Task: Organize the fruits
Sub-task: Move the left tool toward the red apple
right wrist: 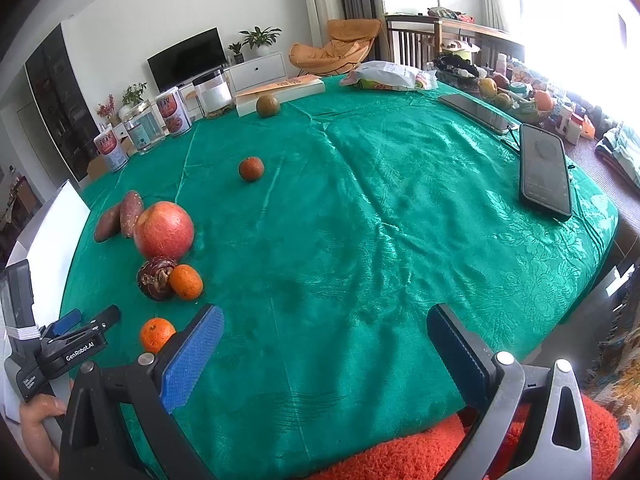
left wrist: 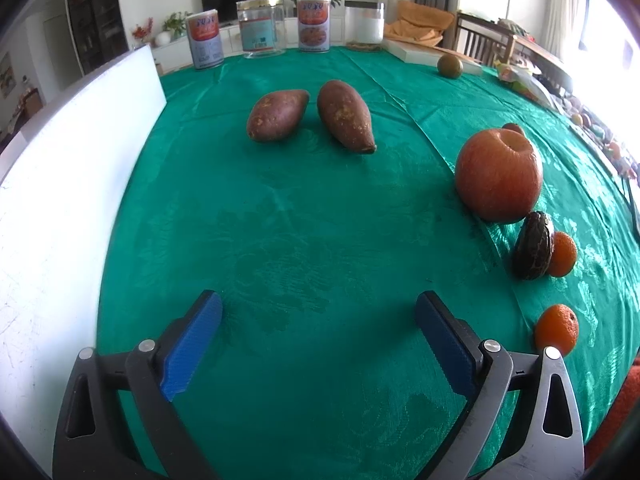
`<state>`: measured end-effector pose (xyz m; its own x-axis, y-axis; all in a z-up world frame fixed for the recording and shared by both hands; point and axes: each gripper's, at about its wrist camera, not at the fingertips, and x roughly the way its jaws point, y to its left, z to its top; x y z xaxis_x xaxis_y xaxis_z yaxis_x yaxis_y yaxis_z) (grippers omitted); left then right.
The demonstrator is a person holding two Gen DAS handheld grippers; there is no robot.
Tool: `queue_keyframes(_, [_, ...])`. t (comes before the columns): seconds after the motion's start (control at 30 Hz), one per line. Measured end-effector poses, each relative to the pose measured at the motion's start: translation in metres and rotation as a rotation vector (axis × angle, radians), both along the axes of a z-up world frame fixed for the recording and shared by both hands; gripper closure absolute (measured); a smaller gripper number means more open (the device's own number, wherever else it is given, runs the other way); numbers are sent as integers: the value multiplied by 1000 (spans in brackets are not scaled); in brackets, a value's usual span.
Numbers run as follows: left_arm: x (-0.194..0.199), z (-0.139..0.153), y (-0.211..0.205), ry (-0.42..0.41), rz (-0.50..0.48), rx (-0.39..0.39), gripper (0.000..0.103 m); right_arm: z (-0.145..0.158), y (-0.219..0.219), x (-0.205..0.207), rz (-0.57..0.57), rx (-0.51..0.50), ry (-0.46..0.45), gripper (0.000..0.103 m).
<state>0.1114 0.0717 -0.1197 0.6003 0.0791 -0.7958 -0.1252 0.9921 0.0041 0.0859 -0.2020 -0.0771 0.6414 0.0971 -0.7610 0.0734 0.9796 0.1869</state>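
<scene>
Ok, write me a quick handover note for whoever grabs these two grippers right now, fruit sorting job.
Left gripper: open, empty, over bare green cloth.
Right gripper: open, empty.
Two sweet potatoes lie side by side mid-table. Apple, dark wrinkled fruit and a tangerine cluster together; another tangerine sits nearest.
One tangerine alone mid-table, a greenish fruit by the far box.
Done: no grouping evident.
Left: gather the scattered fruits.
</scene>
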Motion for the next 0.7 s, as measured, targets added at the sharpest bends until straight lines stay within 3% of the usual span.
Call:
queue_keyframes(0.07, [0,0,0,0,1,0,5,4,-8,7,-3,5,5,2])
queue_keyframes(0.23, [0,0,0,1,5,4,4,-5,-25,32,-6,-116,64,2])
queue_keyframes(0.3, [0,0,0,0,5,4,4,-17,-36,38,-2,-48,115,2])
queue_keyframes(0.4, [0,0,0,0,6,5,3,-18,-41,38,12,4,104,2])
queue_keyframes(0.7, [0,-1,0,0,5,5,3,-15,-19,33,41,-124,80,2])
